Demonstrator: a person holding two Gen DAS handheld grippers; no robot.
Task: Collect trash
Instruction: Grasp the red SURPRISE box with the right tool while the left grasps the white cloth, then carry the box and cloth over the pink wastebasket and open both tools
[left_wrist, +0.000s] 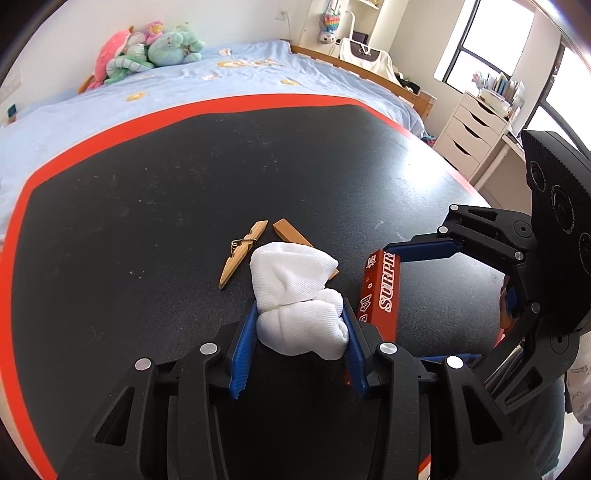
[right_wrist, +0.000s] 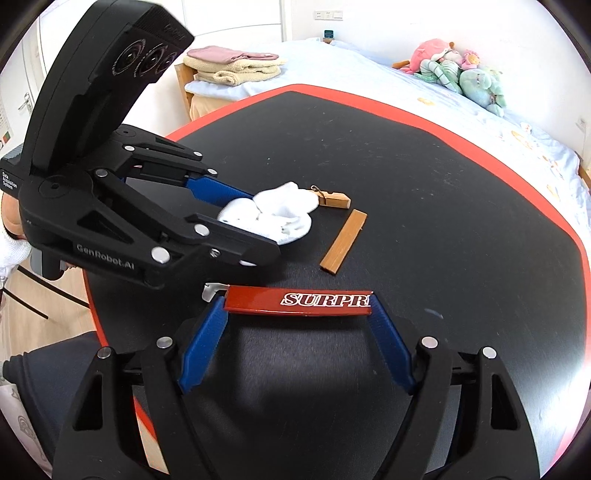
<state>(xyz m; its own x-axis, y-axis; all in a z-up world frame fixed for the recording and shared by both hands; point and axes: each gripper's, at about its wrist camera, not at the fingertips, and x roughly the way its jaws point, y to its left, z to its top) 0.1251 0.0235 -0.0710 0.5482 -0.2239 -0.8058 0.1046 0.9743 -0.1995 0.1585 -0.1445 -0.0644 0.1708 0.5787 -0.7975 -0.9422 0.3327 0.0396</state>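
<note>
A white bundled sock (left_wrist: 291, 280) lies on the black table (left_wrist: 147, 184), and my left gripper (left_wrist: 301, 314) is shut on its near end, blue pads pressed into both sides. To its right, a red box (left_wrist: 382, 291) lettered "SURPR" sits in my right gripper (left_wrist: 406, 302). In the right wrist view the right gripper (right_wrist: 297, 304) is shut on the red box (right_wrist: 325, 300) end to end. The left gripper (right_wrist: 264, 221) holds the sock (right_wrist: 280, 210) just beyond it. A wooden clothespin (left_wrist: 242, 254) and a wooden strip (left_wrist: 291, 232) lie beside the sock.
The table has a red rim (left_wrist: 258, 101). A blue bed (left_wrist: 221, 74) with plush toys (left_wrist: 147, 51) lies beyond it, white drawers (left_wrist: 472, 129) to the right. Folded towels (right_wrist: 236, 66) rest on the bed's end. A small white scrap (right_wrist: 210, 290) lies by the box's left end.
</note>
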